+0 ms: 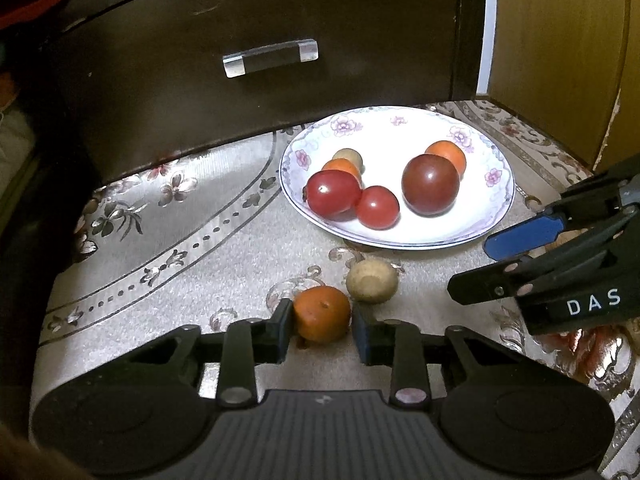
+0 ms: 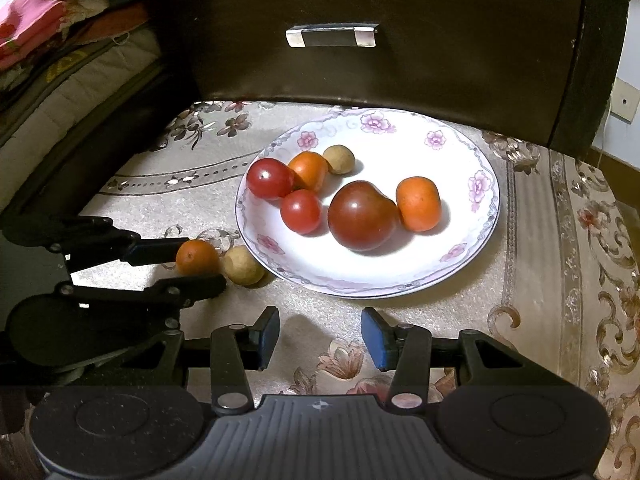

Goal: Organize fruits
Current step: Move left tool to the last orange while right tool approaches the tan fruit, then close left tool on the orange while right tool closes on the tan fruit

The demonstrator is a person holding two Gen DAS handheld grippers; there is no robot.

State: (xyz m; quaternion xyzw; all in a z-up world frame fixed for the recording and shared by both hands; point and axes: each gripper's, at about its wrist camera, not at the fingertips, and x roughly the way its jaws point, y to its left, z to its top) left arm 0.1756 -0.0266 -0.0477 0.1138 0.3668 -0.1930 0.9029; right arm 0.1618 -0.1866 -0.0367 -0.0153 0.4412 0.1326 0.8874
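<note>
A white floral plate point(image 1: 472, 216) point(image 2: 404, 276) holds several fruits: a large dark tomato point(image 1: 430, 185) point(image 2: 362, 216), two red tomatoes, two small oranges and a tan longan. On the cloth before the plate lie a small orange point(image 1: 322, 314) point(image 2: 197, 257) and a tan longan point(image 1: 372, 282) point(image 2: 243, 265). My left gripper point(image 1: 322, 316) point(image 2: 206, 262) has its fingers on both sides of the small orange, which rests on the cloth; the pads look close to it but a gap shows on the right. My right gripper point(image 2: 320, 334) point(image 1: 476, 266) is open and empty in front of the plate.
A dark wooden drawer front with a metal handle point(image 1: 270, 58) point(image 2: 331, 36) stands right behind the plate. The patterned tablecloth point(image 1: 168, 240) covers the table. Folded fabrics point(image 2: 60, 40) are stacked at the far left. A yellow wooden panel point(image 1: 560, 40) is at the right.
</note>
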